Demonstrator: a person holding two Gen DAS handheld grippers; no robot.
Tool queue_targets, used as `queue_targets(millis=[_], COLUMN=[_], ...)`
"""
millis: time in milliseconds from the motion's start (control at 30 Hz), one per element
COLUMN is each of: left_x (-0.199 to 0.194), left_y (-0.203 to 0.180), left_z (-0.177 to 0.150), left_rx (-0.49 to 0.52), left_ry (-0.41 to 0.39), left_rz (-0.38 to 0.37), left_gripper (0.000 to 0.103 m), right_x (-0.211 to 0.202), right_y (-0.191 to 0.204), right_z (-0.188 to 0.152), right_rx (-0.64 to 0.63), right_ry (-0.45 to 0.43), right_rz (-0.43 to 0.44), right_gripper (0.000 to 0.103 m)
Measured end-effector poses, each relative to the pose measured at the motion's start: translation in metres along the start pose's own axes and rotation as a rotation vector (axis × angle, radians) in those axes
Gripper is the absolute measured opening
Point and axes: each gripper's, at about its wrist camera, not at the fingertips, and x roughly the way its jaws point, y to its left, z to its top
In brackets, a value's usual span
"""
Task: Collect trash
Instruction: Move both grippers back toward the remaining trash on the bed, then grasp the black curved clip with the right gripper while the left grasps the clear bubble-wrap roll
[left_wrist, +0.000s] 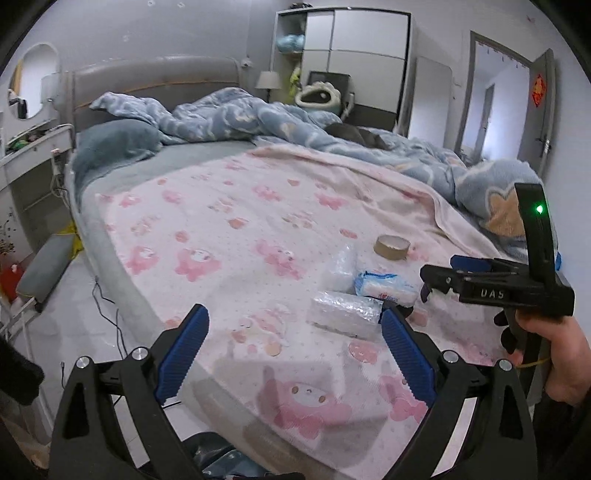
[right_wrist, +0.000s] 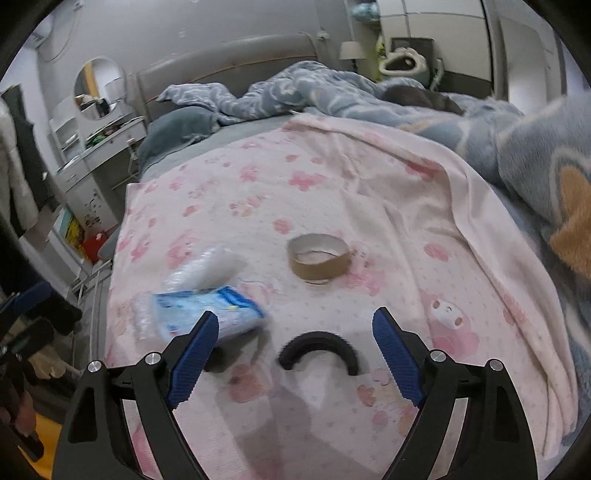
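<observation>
Right wrist view: a blue-and-white tissue pack lies on the pink blanket, touching the inner side of the right gripper's left finger; its jaws stand wide apart with nothing pinched. Clear plastic wrap sits just behind, a cardboard tape ring beside. Left gripper is spread and empty near a plastic-wrapped bundle.

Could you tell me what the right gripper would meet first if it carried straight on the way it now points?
Probably the black curved piece lying on the pink blanket, centred just ahead of the open right gripper; depth is uncertain.
</observation>
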Motion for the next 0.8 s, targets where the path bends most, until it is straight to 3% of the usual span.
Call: queue_targets(millis=[167, 333, 567, 633, 800], left_x=[0.019, 0.035, 0.049, 0.053, 0.060], left_y=[-0.006, -0.011, -0.023, -0.023, -0.026], left_z=[-0.002, 0.000, -0.003, -0.004, -0.002], left_rx=[0.032, 0.035, 0.047, 0.044, 0.033], left_ry=[0.049, 0.066, 0.088, 0.095, 0.089], left_rz=[-0.043, -0.065, -0.067, -0.069, -0.071], left_gripper=[0.096, 0.097, 0.097, 0.097, 0.097], right_x=[0.010, 0.017, 0.026, 0.024, 0.013], right_y=[-0.002, -0.008, -0.009, -0.014, -0.013], right_z=[-0.003, -0.007, -0.013, -0.012, -0.007], right_rx=[0.000, 0.017, -0.008, 0.010, -0.007], right_ry=[0.034, 0.061, 0.105, 0.101, 0.071], right_rz=[-0.043, -0.020, -0.030, -0.019, 0.021], right_gripper=[0.086, 0.085, 0.055, 0.050, 0.048])
